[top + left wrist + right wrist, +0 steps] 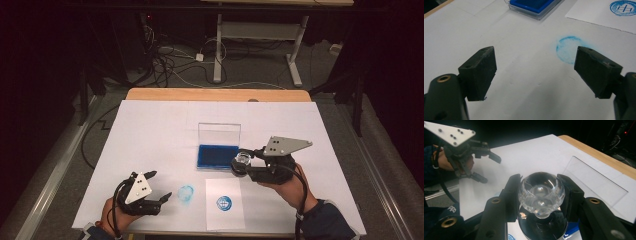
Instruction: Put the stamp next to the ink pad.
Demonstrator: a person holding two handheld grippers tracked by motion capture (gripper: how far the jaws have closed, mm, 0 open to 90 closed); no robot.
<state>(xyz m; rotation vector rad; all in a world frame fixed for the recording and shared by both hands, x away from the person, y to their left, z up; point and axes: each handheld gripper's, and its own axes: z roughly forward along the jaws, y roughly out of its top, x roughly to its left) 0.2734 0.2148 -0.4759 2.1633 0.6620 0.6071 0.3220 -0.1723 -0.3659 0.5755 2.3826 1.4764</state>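
Note:
My right gripper (244,165) is shut on the clear round knob of a stamp (243,160), which hangs over the right edge of the blue ink pad (216,156). In the right gripper view both pads press the knob (541,191), with the stamp's dark round base (541,226) below it. The pad's clear lid (219,134) stands open behind it. Near the front left, my left gripper (160,185) is open with nothing in it, just left of a faint blue ring smudge (186,194). The left gripper view has that smudge (567,48) beside the right jaw of the left gripper (534,57).
A white sheet (225,215) with a blue round stamp print (224,202) lies at the front centre. A white cover (150,125) spreads over the table, whose wooden far edge (215,94) shows beyond it. Cables and a desk frame lie on the floor behind.

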